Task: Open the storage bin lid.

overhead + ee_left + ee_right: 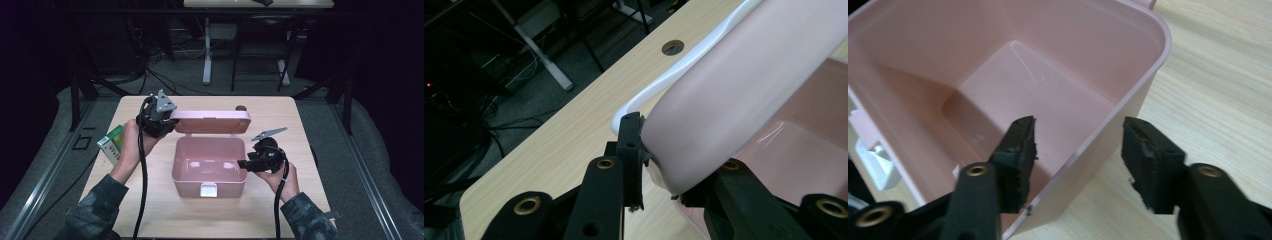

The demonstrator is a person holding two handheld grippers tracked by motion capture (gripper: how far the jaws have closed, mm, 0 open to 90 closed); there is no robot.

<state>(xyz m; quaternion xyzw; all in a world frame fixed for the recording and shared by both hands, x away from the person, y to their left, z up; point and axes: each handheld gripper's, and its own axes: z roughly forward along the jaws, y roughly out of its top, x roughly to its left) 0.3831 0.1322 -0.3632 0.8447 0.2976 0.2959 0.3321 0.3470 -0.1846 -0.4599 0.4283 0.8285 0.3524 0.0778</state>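
Your left gripper [167, 118] sits at the left end of the raised pink lid [212, 121], and from the high view you cannot make out its jaws, because your hand and the grey plate cover them. The left gripper view settles it: the jaws are closed onto the rounded corner of the lid [744, 90], one pad pressed on its outer face and the other under its edge. That view also shows the lid's white rim and a round hole in the table [672, 47] beyond, while the box body is cut off at the right edge.

The pink box [209, 165] stands open in the middle of the wooden table [150, 200], its white latch [208, 189] facing you and its inside empty.

Your right gripper [242, 164] reaches in at the box's right wall; from above, its fingertips are too small and dark to read. The right gripper view shows them parted wide, astride the wall of the box [1143, 75], one jaw inside and one outside, gripping nothing.

At the table's left edge a green and white carton [112, 144] lies partly hidden behind your left forearm; its print is unreadable.
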